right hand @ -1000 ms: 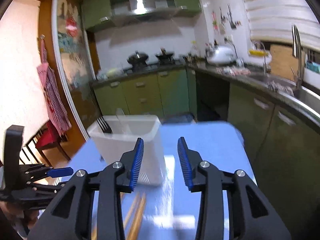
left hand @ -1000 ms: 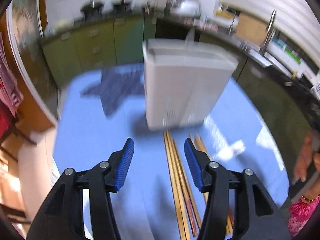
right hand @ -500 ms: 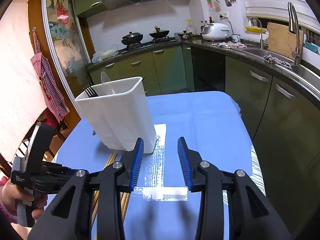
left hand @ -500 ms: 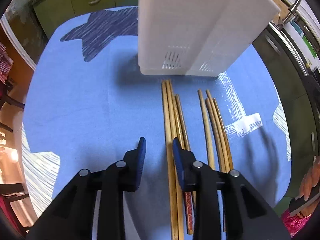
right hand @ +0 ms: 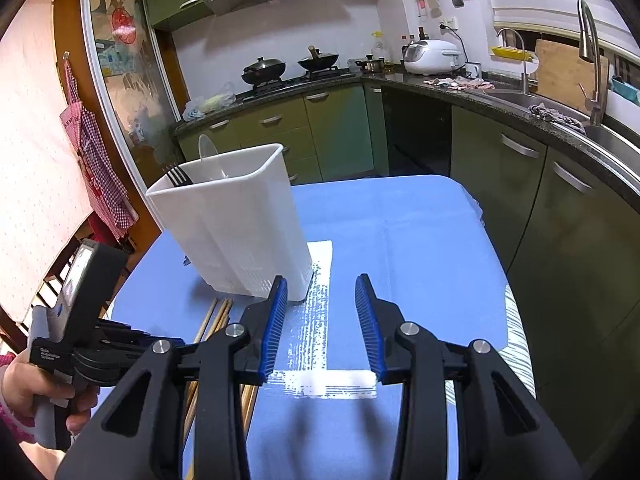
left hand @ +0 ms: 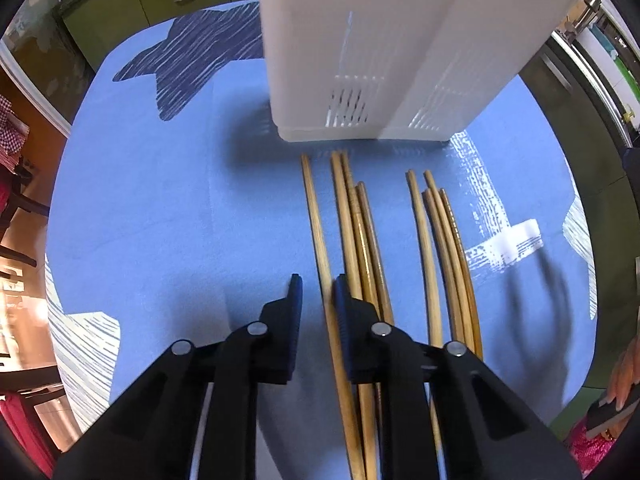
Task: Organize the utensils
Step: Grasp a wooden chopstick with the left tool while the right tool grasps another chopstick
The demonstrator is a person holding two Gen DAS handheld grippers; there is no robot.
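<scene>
The left gripper (left hand: 318, 298) straddles the leftmost chopstick (left hand: 316, 220) with fingers narrowly parted, apparently to pinch it alone, while the right gripper (right hand: 321, 320) hovers open.

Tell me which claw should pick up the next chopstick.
Left. The left claw is low over the table, straddling the leftmost chopstick, jaws narrowed but not yet shut. The right claw hangs open above bare blue cloth, away from the chopsticks.

Left wrist: close above the surface (left hand: 168, 216), facing down.
Right wrist: higher, facing forward.
Shared: bin (left hand: 384, 48) (right hand: 236, 232), chopsticks (left hand: 352, 240) (right hand: 216, 316).
</scene>
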